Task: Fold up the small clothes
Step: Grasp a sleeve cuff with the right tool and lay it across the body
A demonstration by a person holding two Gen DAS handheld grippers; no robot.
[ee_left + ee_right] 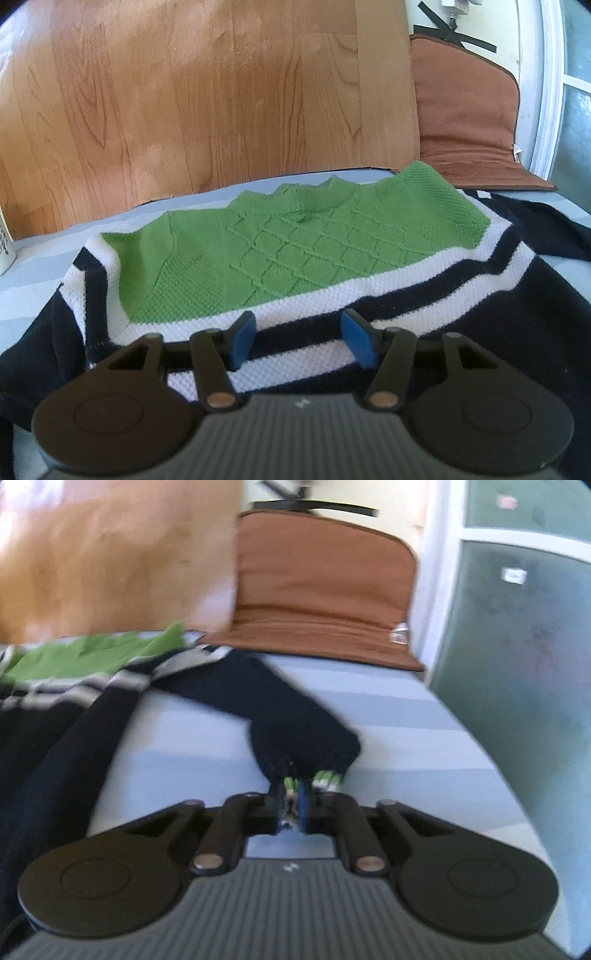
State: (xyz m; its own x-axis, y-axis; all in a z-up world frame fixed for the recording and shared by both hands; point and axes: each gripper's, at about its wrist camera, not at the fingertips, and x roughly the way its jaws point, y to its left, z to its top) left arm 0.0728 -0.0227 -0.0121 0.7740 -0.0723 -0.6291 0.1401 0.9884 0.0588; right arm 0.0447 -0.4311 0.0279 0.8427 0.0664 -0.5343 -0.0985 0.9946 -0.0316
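A small knit sweater lies flat on the blue striped bed surface, with a green chest, white and navy stripes and a navy body. My left gripper is open, its blue pads hovering over the striped part of the sweater. In the right wrist view, my right gripper is shut on the striped cuff of the navy sleeve, which stretches from the sweater body toward the gripper.
A wooden board stands behind the bed. A brown cushion leans at the back right. A white mug sits at the far left. A frosted glass panel borders the right side.
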